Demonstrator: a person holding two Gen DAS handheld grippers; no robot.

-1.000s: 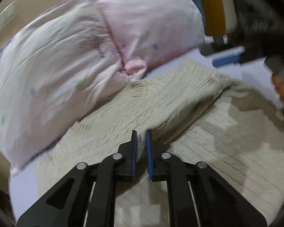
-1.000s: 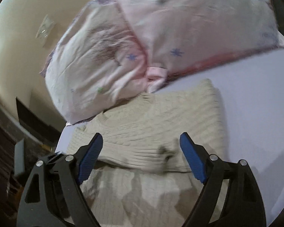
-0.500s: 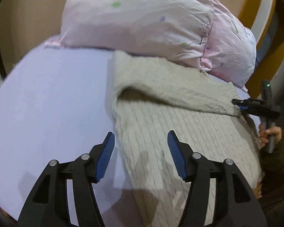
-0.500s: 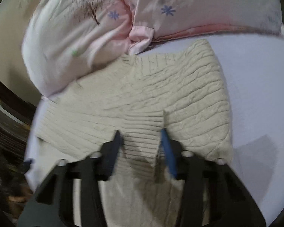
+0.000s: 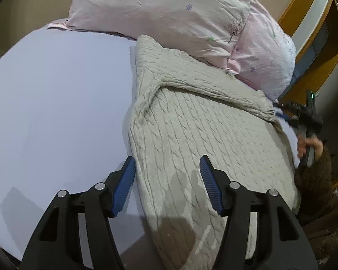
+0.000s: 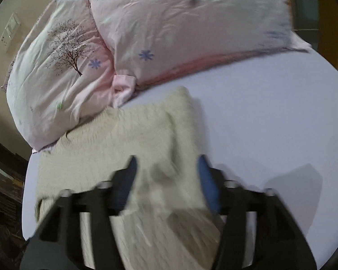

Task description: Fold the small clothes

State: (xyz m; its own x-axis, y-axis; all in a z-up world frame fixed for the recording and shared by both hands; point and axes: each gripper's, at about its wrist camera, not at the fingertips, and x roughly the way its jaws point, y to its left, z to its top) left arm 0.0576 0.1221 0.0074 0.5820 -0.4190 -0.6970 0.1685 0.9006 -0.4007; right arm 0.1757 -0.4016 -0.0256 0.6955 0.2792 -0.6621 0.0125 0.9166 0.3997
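Note:
A cream cable-knit sweater (image 5: 198,121) lies on a pale lilac bed sheet (image 5: 56,103), its top part folded over below the pillows. My left gripper (image 5: 166,180) is open, its jaws either side of the sweater's near left edge. The sweater also shows in the right wrist view (image 6: 133,139), blurred by motion. My right gripper (image 6: 166,177) is open with the knit fabric between its jaws. The right gripper also shows in the left wrist view (image 5: 290,112), at the sweater's far right edge, held by a hand.
Two pink patterned pillows (image 5: 169,15) lie at the head of the bed, touching the sweater's top edge; they also show in the right wrist view (image 6: 128,45). Wooden furniture (image 5: 313,40) stands at the right. A wall (image 6: 2,11) is at the left.
My left gripper let go of the sweater, opened and moved to its left edge. My right gripper narrowed over the folded sleeve half a second ago and is now open wide again.

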